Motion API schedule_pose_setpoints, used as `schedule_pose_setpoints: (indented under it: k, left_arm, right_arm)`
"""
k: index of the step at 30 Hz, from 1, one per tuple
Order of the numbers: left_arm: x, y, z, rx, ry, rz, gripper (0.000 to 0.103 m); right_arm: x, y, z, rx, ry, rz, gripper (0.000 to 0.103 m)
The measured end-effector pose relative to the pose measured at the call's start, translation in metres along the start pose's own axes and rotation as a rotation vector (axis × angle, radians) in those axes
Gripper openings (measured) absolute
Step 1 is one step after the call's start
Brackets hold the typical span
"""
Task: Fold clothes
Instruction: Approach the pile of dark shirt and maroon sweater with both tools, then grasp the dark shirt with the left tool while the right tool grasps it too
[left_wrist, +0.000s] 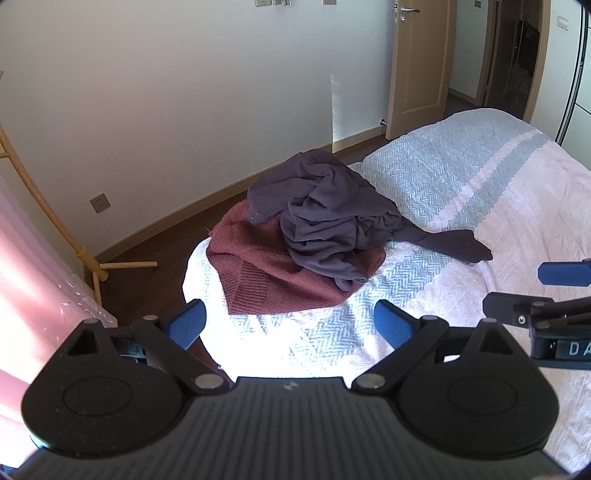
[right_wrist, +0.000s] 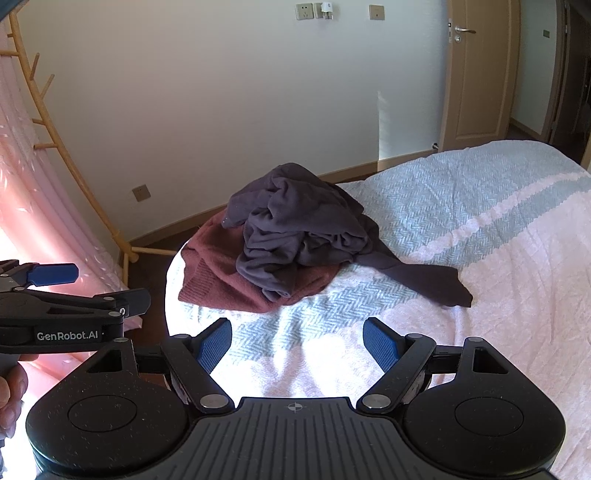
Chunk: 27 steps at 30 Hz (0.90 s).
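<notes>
A crumpled dark grey garment (left_wrist: 332, 218) is lying heaped on a maroon knitted sweater (left_wrist: 258, 273) near the corner of the bed with the pink and pale blue woven bedspread (left_wrist: 461, 192). The left gripper (left_wrist: 290, 325) and right gripper (right_wrist: 297, 341) are hovering spread apart, holding nothing.

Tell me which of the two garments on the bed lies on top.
The dark grey garment, crumpled in a heap with one part trailing onto the bedspread. The maroon knit sweater lies under it, flatter, with its ribbed hem showing.
</notes>
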<state>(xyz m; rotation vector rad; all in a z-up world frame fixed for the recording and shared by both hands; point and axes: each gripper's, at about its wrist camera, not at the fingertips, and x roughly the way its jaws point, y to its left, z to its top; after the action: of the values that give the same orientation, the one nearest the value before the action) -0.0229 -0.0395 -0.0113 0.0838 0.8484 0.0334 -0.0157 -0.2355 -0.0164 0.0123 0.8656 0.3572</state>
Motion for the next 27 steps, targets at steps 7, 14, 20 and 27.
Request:
schedule_pose_setpoints:
  k: [7,14,20,27]
  left_arm:
    - [-0.008,-0.008,-0.007,-0.014,0.007,0.033,0.096]
    - [-0.012,-0.014,-0.016,0.01,0.018,0.034,0.096]
    - [0.012,-0.004,-0.007,0.082,0.024,0.025,0.096]
    - [0.102,0.016,0.041,0.3,-0.023,-0.033,0.096]
  right_arm:
    - [-0.003,-0.011,-0.006,0.0,-0.001,0.024,0.081]
    - [-0.007,-0.021,-0.013,0.0,-0.002,0.049,0.081]
    - [0.007,-0.028,-0.01,0.016,0.006,0.041,0.081]
    - [0.046,-0.042,0.014,0.019,0.023,-0.04,0.081]
